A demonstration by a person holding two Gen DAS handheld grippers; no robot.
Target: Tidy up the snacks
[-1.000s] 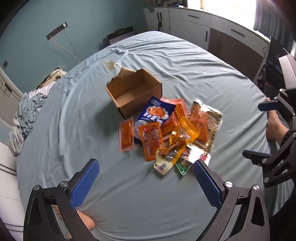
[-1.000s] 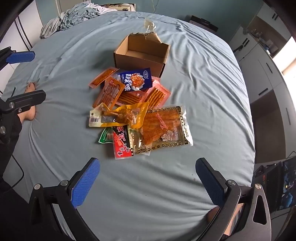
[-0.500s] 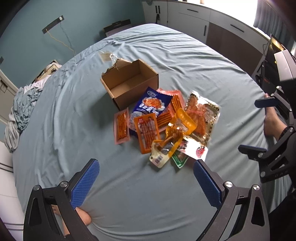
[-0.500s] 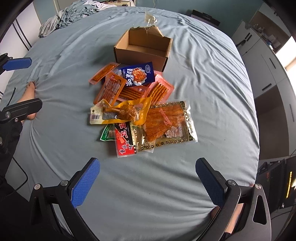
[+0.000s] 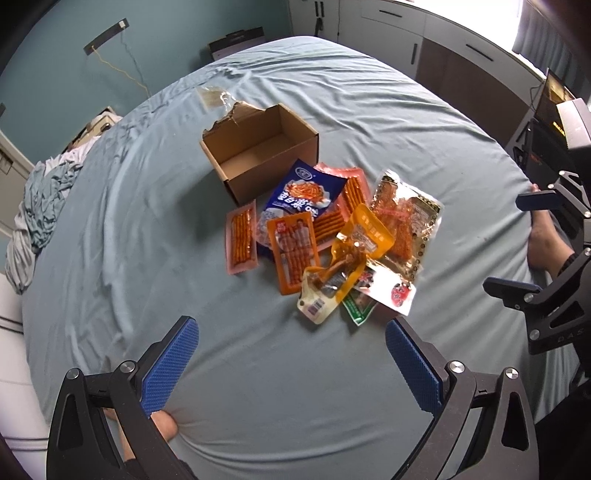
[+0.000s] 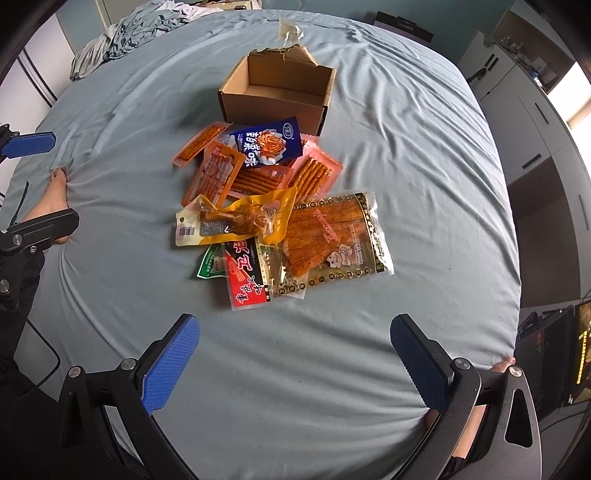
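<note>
One bed point(image 6: 424, 177) with a grey-blue sheet carries everything. On it stands one open cardboard box point(image 6: 275, 96), nothing visible inside, its far flap torn; one scrap of clear wrapper point(image 6: 290, 31) lies just beyond that flap. On the near side of the box, and touching its front wall, sprawls one overlapping heap of snack packets, about nine by count, though the overlaps may hide more. Farthest from the box on its right lies one large clear packet with a gold border point(image 6: 332, 240), the biggest. One blue packet point(image 6: 267, 146) leans against the box front. One yellow packet point(image 6: 236, 218) lies across the middle of the heap. One orange packet point(image 6: 216, 171) and one narrow pink-edged strip packet point(image 6: 197, 146) sit left of the blue one; two pink stick packets point(image 6: 291, 173) lie beneath. One red packet point(image 6: 245, 273) and one green packet point(image 6: 210, 264) poke out at the heap's near edge. Two claws hover well short of the heap: left claw point(image 5: 291, 363) and right claw point(image 6: 293, 363), each spread wide and holding nothing.
</note>
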